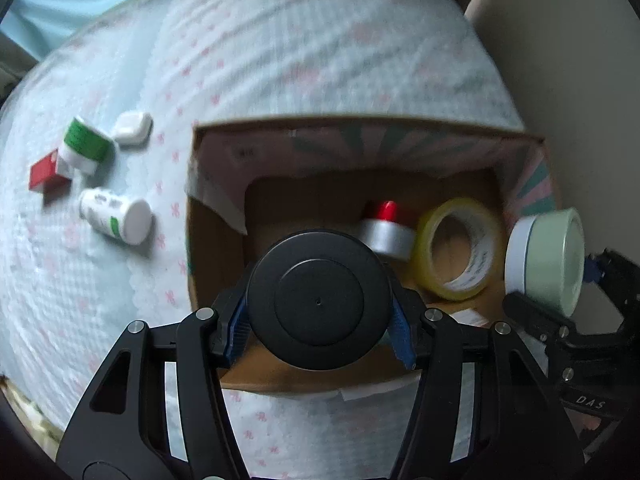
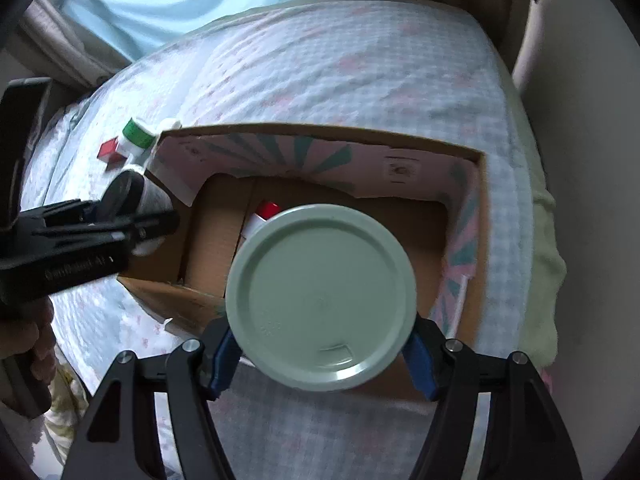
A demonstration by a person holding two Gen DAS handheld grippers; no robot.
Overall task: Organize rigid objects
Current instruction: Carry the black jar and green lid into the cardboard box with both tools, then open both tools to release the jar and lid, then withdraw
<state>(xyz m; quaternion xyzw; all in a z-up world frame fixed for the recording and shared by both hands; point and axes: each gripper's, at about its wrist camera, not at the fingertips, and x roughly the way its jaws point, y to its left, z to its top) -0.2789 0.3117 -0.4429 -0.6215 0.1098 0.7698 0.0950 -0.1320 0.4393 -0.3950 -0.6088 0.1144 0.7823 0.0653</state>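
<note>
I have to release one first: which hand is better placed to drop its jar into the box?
Probably left: its black-lidded jar hangs over bare box floor, while the right's green-lidded jar sits above the tape roll.

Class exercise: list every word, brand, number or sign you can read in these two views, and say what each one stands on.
"DAS": white letters on the right gripper's black body, left wrist view.
White lettering on the left gripper's black body: blurred, unreadable.
Print on the white bottle, the tape roll and the cardboard box wall: too blurred to read.
</note>
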